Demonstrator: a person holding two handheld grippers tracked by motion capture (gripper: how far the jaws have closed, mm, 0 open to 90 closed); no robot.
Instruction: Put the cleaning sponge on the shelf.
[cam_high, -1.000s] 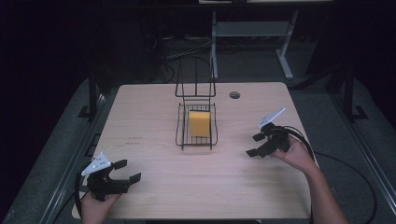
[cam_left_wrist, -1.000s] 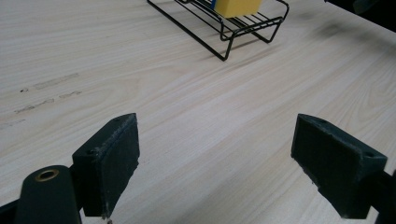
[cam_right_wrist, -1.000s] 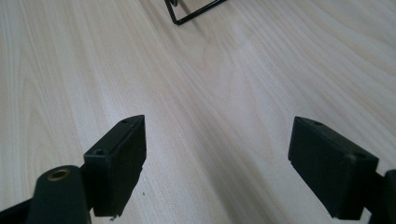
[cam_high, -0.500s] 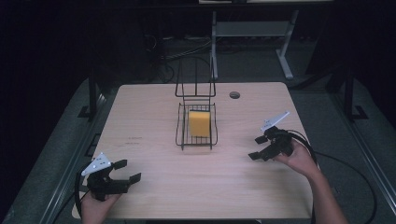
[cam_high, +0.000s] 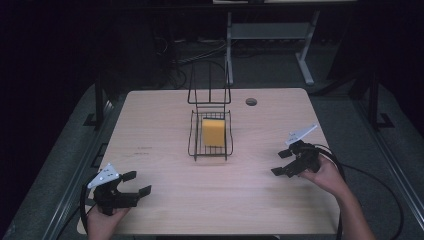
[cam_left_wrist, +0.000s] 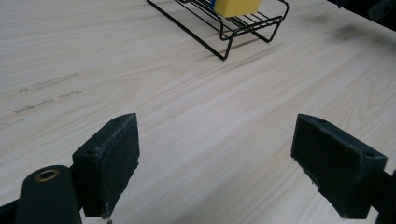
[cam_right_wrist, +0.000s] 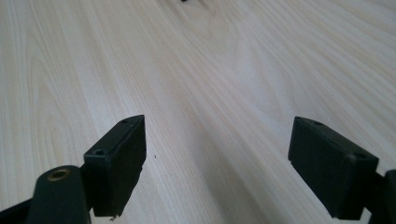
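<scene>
Two claws are resting low over the pale wooden counter (cam_high: 165, 120), and I am holding one in each hand. The left claw (cam_high: 134, 190) is sitting near the counter's front left corner, gripped by my left hand (cam_high: 102, 220); its jaws are standing wide apart with nothing between them, and in the left gripper view (cam_left_wrist: 215, 158) bare wood is showing in the gap. The right claw (cam_high: 281, 162) is hovering near the right edge, held by my right hand (cam_high: 327, 175), and its jaws are likewise spread apart and empty, as the right gripper view (cam_right_wrist: 217, 161) is showing over plain wood grain. A black cable is trailing from each claw toward the front edge.

A black wire rack (cam_high: 192, 145) is standing at the middle of the counter, its tall back loop rising at the far end. A yellow sponge (cam_high: 213, 131) is lying flat inside the rack's tray, well apart from both claws. In the left gripper view the rack (cam_left_wrist: 224, 44) and a corner of the sponge (cam_left_wrist: 236, 7) are appearing at the top of the frame. A small round dark hole (cam_high: 251, 101) is sitting in the counter beyond the rack, to its right.
</scene>
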